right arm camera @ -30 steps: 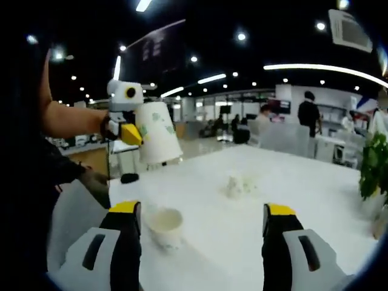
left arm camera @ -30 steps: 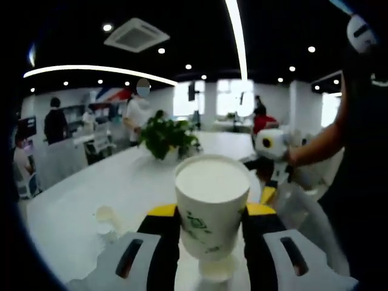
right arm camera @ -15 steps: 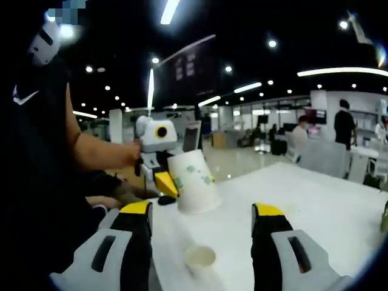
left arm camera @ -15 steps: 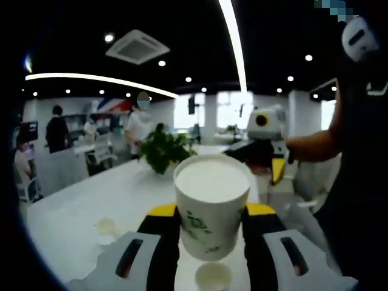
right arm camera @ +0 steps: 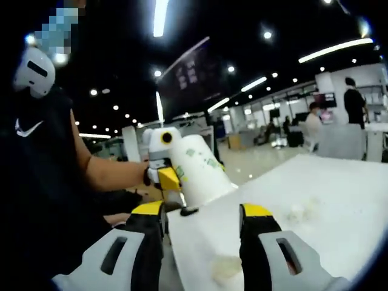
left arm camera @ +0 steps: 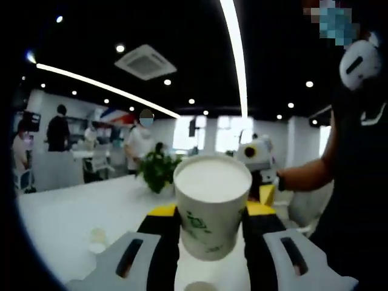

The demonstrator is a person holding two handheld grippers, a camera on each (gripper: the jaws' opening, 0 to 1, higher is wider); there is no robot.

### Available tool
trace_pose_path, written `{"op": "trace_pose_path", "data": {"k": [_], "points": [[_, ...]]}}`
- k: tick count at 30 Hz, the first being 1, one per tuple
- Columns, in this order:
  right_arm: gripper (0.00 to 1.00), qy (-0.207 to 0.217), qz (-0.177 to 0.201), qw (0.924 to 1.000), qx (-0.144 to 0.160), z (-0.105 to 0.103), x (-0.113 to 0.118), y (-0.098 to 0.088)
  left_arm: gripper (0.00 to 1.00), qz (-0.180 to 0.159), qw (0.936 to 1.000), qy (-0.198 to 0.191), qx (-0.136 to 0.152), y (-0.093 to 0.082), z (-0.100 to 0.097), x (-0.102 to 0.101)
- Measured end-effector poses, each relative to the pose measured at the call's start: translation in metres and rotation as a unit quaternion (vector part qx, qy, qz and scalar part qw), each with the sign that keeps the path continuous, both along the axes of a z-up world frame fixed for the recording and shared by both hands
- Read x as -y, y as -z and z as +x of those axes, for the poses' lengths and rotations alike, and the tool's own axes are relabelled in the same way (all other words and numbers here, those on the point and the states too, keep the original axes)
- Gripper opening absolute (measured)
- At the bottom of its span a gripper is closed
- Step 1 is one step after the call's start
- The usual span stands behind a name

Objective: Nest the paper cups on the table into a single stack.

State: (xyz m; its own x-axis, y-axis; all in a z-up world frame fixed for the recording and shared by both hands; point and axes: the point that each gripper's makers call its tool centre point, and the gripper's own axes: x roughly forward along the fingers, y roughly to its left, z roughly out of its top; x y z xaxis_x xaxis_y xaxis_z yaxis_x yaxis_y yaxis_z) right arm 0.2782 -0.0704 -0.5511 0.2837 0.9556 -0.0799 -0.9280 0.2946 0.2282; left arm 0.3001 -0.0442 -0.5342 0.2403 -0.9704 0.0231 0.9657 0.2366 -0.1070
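Here the left gripper (left arm camera: 210,233) is clamped on a white paper cup (left arm camera: 212,206) with an unreadable green print; the right gripper (right arm camera: 202,242) jaws stand apart.

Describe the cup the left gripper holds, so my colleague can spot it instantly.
Above the white table, the left gripper clamps a white paper cup with green print. Unlike the small cup on the table, it is large and lifted.

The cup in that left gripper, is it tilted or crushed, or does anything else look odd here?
The cup is clamped between the left gripper jaws and keeps its round rim, no crush visible. In the right gripper view it leans, mouth aimed toward the table. A small cup stands between the open right gripper jaws. No spill visible.
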Motion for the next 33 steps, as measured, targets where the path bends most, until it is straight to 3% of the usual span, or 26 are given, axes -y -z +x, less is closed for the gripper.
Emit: {"op": "trace_pose_path", "data": {"k": [9,18,25,27,31,33], "points": [[0.38,-0.037,0.045,0.9961,-0.066,-0.012,-0.004,-0.008,0.38,0.008,0.9997,0.019,-0.013,0.010,-0.010,-0.001],[0.41,-0.026,0.041,0.9969,-0.062,-0.009,-0.008,-0.002,0.37,-0.013,0.9998,0.014,-0.009,-0.001,-0.009,-0.002],[0.40,-0.026,0.057,0.9948,-0.080,-0.012,-0.011,-0.002,0.37,-0.032,0.9993,0.017,-0.007,-0.009,-0.011,-0.002],[0.39,-0.026,0.071,0.9940,-0.079,-0.012,-0.013,-0.008,0.37,-0.020,0.9995,0.022,-0.003,-0.003,-0.013,0.000],[0.33,-0.027,0.087,0.9924,-0.082,-0.010,-0.013,-0.017,0.37,0.037,0.9989,0.028,-0.004,0.021,-0.014,0.000],[0.32,-0.028,0.089,0.9920,-0.085,-0.009,-0.014,-0.018,0.37,0.046,0.9984,0.034,-0.003,0.026,-0.014,-0.001]]}}
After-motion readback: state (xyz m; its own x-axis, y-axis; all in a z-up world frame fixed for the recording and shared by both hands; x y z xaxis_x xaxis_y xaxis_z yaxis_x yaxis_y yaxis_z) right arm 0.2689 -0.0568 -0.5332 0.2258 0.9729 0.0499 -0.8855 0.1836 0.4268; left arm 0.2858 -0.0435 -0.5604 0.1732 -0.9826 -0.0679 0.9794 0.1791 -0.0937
